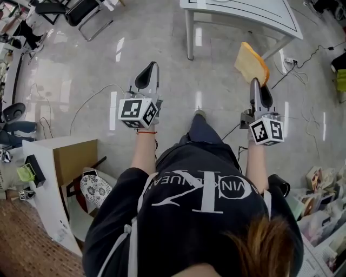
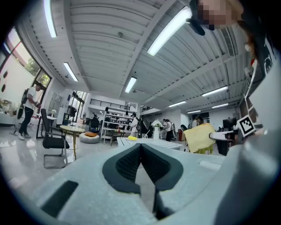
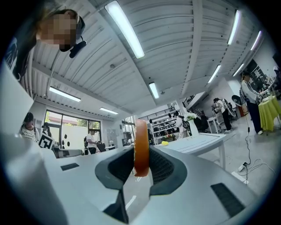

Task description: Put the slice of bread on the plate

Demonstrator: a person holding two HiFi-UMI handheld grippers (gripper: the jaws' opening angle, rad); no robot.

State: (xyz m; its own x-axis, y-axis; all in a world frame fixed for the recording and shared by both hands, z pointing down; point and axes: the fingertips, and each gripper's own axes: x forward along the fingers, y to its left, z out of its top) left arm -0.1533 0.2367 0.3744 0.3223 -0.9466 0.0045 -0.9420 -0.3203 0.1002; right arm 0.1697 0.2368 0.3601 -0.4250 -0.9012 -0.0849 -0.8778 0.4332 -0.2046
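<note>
Well, looks like an ordinary slice of bread: pale yellow face, orange-brown crust round the edge, roughly square. Pinched by its near edge in the right gripper, pads clamped on both faces, leaning a bit to the left. Hangs in the air over the floor, just on the near side of the white table, close to its right leg. Shows up edge-on in the right gripper view, so just crust there, with the bottom bit buried between the pads. Over on the left, well apart from the bread, nothing in the left gripper, fingers pressed together. Can't see much of the table's top, chopped off by the far edge of the head view. Also a small yellow thing on it in the right gripper view, way too tiny to tell what.
</note>
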